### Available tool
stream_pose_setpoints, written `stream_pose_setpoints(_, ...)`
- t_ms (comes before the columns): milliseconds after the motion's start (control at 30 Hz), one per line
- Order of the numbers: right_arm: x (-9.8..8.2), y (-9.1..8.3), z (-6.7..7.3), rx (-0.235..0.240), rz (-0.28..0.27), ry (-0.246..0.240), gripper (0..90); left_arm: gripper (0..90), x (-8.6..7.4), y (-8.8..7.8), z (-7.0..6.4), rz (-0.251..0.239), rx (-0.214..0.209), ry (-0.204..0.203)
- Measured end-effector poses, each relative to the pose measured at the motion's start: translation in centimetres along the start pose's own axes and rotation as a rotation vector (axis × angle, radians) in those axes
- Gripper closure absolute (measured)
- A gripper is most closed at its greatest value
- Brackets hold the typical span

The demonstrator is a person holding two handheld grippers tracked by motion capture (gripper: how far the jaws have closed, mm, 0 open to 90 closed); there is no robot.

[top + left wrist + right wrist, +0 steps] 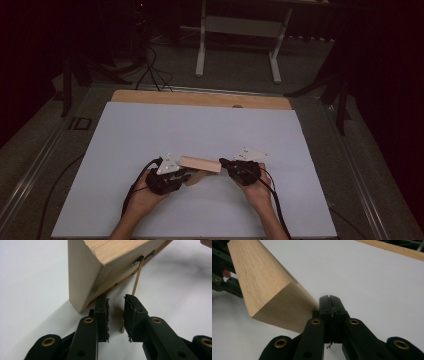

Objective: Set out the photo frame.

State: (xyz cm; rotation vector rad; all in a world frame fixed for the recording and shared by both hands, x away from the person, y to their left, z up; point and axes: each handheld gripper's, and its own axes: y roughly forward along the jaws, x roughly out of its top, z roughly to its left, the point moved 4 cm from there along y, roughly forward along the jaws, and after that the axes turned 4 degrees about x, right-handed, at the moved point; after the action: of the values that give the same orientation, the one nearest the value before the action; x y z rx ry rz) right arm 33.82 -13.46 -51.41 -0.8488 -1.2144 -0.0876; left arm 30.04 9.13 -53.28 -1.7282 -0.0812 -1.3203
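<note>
Dim room, white table frame (238, 30), possibly carpet (235, 70)

Much of the wooden block and both grippers is hidden or cropped.

In the left gripper view the wooden block (100, 270) runs off the top edge at 12 o'clock, so its upper part cannot be seen, and the thin elastic band (137, 277) disappears behind the right-hand pad (132, 315) at 5 o'clock; whether it touches that pad cannot be told. In the right gripper view the block (269, 290) is cropped at 11 o'clock, and the left gripper (222, 282) behind it at 9 o'clock is mostly covered. In the high view the block (200, 163) hides the left gripper's (172, 175) jaws, the right gripper's (235, 167) tips are too small to read, and the forearms run off at 6 o'clock.
</note>
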Motion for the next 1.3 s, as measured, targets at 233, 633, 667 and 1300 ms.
stream_pose_setpoints(233,0.1,0.2,-0.2,0.020,-0.023,0.036,89.5,76.1,0.0,0.3,-0.1,0.008,-0.004,0.006)
stream_pose_setpoints(633,0.1,0.2,-0.2,0.016,-0.032,0.039,89.7,80.8,0.0,0.6,-0.2,0.015,0.007,0.012)
stream_pose_setpoints(667,0.1,0.2,-0.2,0.016,-0.031,0.039,89.7,81.1,0.0,0.7,-0.2,0.015,0.007,0.013)
stream_pose_setpoints(1300,0.0,0.4,-0.2,0.010,-0.027,0.038,89.7,82.7,0.2,1.4,0.2,0.025,0.040,0.009)
